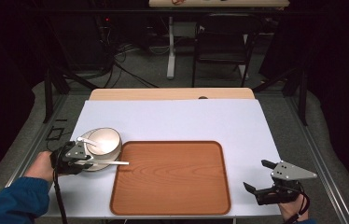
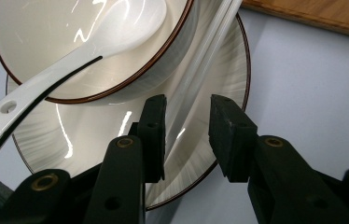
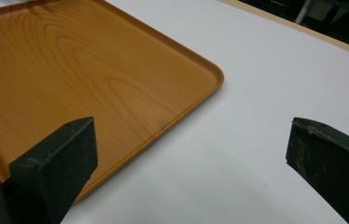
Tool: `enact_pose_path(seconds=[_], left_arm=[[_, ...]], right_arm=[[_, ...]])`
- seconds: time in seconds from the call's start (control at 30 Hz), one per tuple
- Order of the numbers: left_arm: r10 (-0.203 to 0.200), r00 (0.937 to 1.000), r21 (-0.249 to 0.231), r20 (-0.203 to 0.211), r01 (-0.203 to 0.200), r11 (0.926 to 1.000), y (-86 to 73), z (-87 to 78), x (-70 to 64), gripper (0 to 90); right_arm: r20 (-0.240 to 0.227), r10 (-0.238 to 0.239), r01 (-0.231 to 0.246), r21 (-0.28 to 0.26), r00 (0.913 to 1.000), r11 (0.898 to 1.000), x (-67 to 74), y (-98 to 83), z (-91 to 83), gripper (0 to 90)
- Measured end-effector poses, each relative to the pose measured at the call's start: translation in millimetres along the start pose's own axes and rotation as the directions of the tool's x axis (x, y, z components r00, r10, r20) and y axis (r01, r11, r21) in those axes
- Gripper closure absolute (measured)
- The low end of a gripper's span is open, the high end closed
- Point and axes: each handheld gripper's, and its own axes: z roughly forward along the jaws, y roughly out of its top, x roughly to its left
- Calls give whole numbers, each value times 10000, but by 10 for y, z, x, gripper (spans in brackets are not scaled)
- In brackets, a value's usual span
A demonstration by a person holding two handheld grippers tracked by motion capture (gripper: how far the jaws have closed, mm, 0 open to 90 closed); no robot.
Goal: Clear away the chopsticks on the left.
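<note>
White matting [image 1: 172,121] covers the table, and near its left edge sits the plate [image 2: 93,135], the landmark for everything else. Across that plate, beside the bowl, lie the white chopsticks [image 2: 199,70], their far ends reaching past the plate's rim toward the tray [image 1: 172,177]. The left gripper [image 2: 187,105] straddles them over the plate's near side: the sticks run close along one jaw while the other jaw stands clear, so the pads are not yet pressing and nothing is grasped. The likely trouble is a one-sided pinch. The sticks look smooth, thin and glossy, so closing off-centre could catch one and let the other roll away across the glazed plate. Lifting by one end may also let the long ends droop, or swing into the bowl [image 2: 163,70] that stands on the plate. A knock there could tip the spoon [image 2: 84,51], whose handle overhangs the bowl's rim. The plate is shallow glazed ceramic with fine radial ribbing and a dark edge line. The bowl is round and cream with a brown rim. The spoon is white and deep-scooped, with a hole in its handle. Right of the plate, the tray is flat, wood-grained and round-cornered. Well beyond it, the right gripper [image 3: 186,149] rests released and empty, its jaws spread wide.
</note>
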Motion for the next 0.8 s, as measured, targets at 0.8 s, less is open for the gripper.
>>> enact_pose_path(seconds=[0.8], left_arm=[[512, 9987, 391, -5, -511, 9979, 22, 88, -7, 731]], right_arm=[[91, -153, 153, 45, 9998, 9999, 10, 7, -2, 36]])
